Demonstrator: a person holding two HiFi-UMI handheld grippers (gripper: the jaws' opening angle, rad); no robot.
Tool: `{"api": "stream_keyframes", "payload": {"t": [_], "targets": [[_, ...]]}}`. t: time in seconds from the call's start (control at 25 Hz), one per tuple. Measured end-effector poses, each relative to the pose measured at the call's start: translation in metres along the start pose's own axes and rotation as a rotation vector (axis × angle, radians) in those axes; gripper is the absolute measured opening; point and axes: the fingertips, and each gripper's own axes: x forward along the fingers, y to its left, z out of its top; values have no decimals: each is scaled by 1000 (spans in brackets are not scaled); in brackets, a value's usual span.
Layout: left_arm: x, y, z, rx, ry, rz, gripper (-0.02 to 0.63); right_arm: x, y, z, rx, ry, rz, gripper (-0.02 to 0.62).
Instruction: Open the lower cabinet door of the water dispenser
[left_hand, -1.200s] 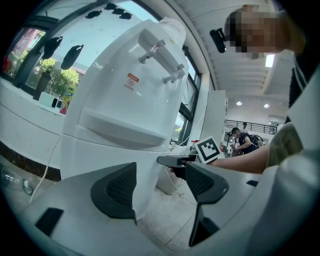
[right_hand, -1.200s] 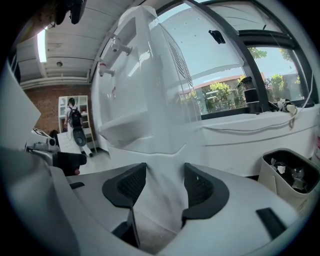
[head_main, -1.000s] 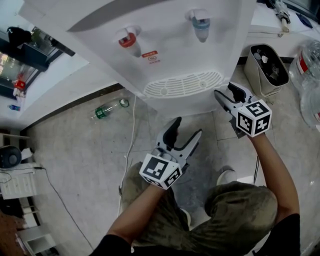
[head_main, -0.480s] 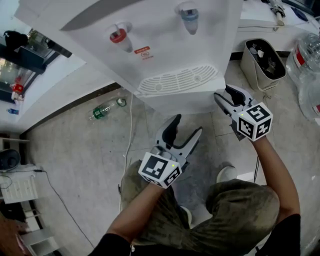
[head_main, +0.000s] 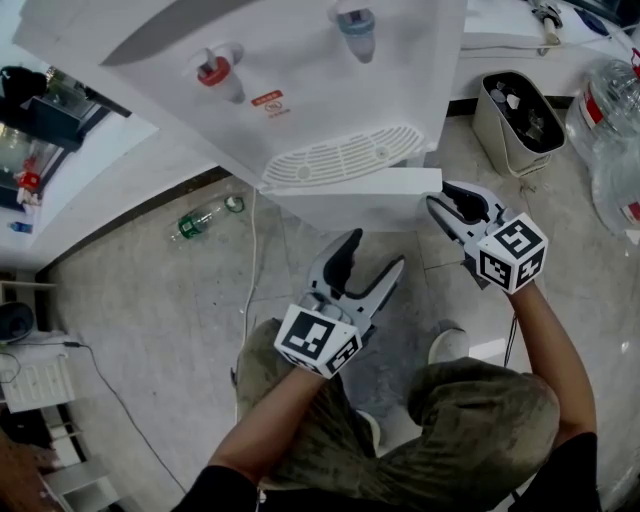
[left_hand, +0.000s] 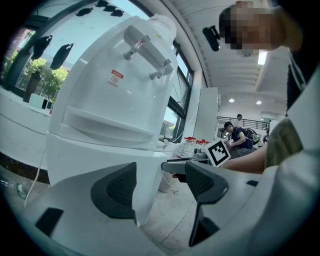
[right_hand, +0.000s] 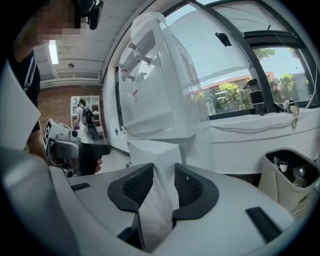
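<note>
Cabinet door (right_hand: 152, 160) edge pinched by just-closing right tongs (head_main: 440, 197), nearly level; left tongs (head_main: 375, 252) wide.

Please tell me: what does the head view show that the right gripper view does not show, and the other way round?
Only the head view: the person's knees and the marker cube on the right hand-held gripper.
Only the right gripper view: that gripper's pads, which have just been closing, pressed on the edge of the lower cabinet door, and the windows behind it.
Both: the water dispenser, the bin and the open left hand-held gripper.
</note>
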Motion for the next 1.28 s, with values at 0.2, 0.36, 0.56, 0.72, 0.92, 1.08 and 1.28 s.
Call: {"api": "stream_keyframes", "payload": {"t": [0.2,0.36,0.56,0.72,0.92,1.08,1.28], "targets": [[0,-1,-1,-13,3,2,287,-4,6,-3,-47,6,41,126],[3,-5,0,-3,-2,-16,287,2,3,-8,-82,18,21,150],[-1,-2,-1,-14,4,-1,287,9,0,-6,-59,5,24,186],[-3,1,-3,-15,8,11,287,11,-3,-5,-38,11,24,195],[-4,2,-1,-31,3,7,287,3,3,-8,-33,11,45,178],[-3,-4,-2,-20,5,-18,287,-6,15,-13,-43,-3,72,169],[-2,-12,-6,-5,18,-36,287,-14,26,-18,-46,3,105,162]]}}
